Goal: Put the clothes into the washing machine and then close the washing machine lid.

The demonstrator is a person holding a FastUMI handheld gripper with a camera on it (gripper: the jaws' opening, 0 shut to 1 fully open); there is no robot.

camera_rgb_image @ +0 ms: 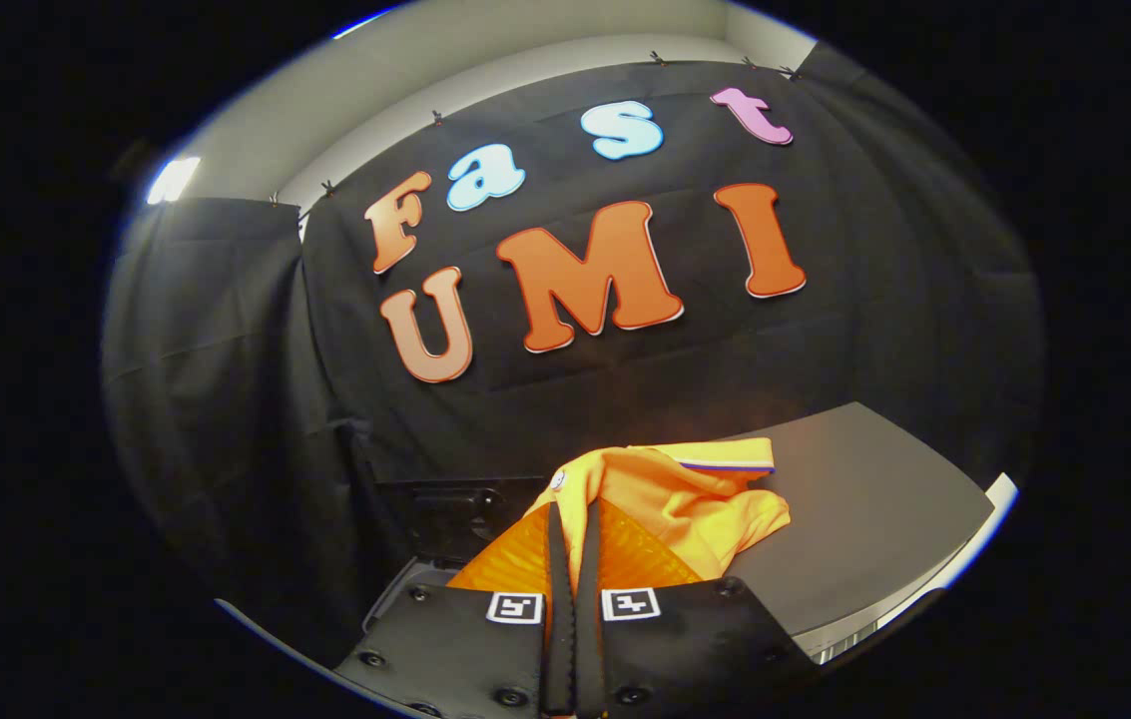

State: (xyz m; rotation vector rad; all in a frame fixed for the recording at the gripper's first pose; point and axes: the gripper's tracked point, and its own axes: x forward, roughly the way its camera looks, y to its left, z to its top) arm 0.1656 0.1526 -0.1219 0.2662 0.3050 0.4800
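**Orange garment pinched in the gripper above the washer top**

The orange garment (695, 499) hangs bunched just ahead of the fingers, its folds spreading to the right over the dark grey flat surface (874, 519) that reads as the washing machine's lid or top panel. A collar or cuff band with a white and dark stripe shows along the garment's upper edge. The cloth's near end runs down between the two fingers, and orange fabric shows on either side of them.

The gripper (573, 544) has its jaws drawn almost together, only a thin seam between them, with the garment's fabric caught in that seam; both fingers press on the cloth. Square black-and-white markers sit on the finger bases, one on each side of the seam.

To the left of the garment, beyond the finger bases, a dark recessed part of the machine (445, 514) is visible, though what it is cannot be told in the shadow. A pale rim (984, 529) edges the grey surface on its far right. Black cloth (226, 399) walls the booth behind.
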